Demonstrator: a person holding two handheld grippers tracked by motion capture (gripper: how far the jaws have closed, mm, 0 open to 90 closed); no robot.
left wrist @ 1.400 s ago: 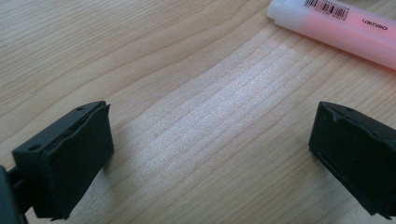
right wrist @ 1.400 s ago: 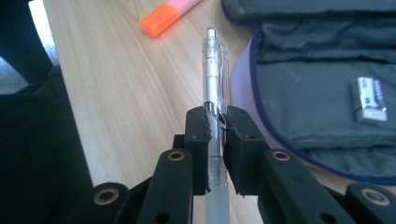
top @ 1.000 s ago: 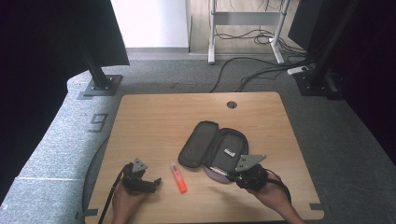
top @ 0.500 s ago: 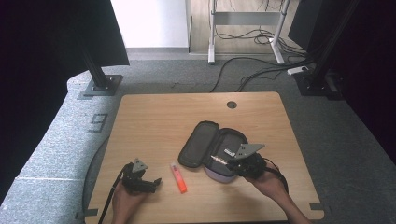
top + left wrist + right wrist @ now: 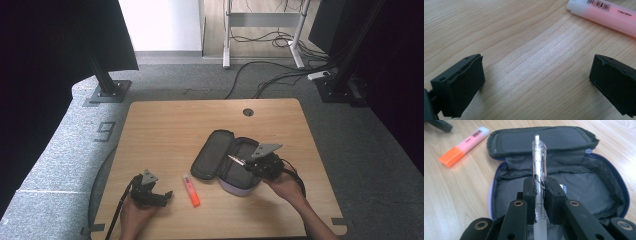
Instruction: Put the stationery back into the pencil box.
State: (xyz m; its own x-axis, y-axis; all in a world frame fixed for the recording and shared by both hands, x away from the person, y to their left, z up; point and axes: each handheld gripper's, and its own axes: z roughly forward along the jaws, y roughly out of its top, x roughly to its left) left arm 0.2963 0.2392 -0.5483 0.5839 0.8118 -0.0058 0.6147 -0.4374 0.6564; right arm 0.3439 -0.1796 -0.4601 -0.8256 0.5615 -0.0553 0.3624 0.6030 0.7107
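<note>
An open grey pencil case (image 5: pixel 225 160) (image 5: pixel 564 182) lies on the wooden table (image 5: pixel 170 130), its lid folded out to the left. My right gripper (image 5: pixel 245 162) (image 5: pixel 539 187) hovers over its open pocket, shut on a clear pen (image 5: pixel 539 162) (image 5: pixel 236 160) that points toward the lid. An orange highlighter (image 5: pixel 191 190) (image 5: pixel 464 146) (image 5: pixel 606 13) lies on the table left of the case. My left gripper (image 5: pixel 167 195) (image 5: pixel 536 82) rests low near the front left, open, with bare wood between its jaws and the highlighter just beyond them.
A round cable hole (image 5: pixel 248 112) sits near the table's far edge. Black stands (image 5: pixel 107 82) and cables (image 5: pixel 280 70) are on the grey floor behind the table.
My right gripper has carried the pen forward and left, from the case's near right edge to over its open pocket. The left gripper has stayed put.
</note>
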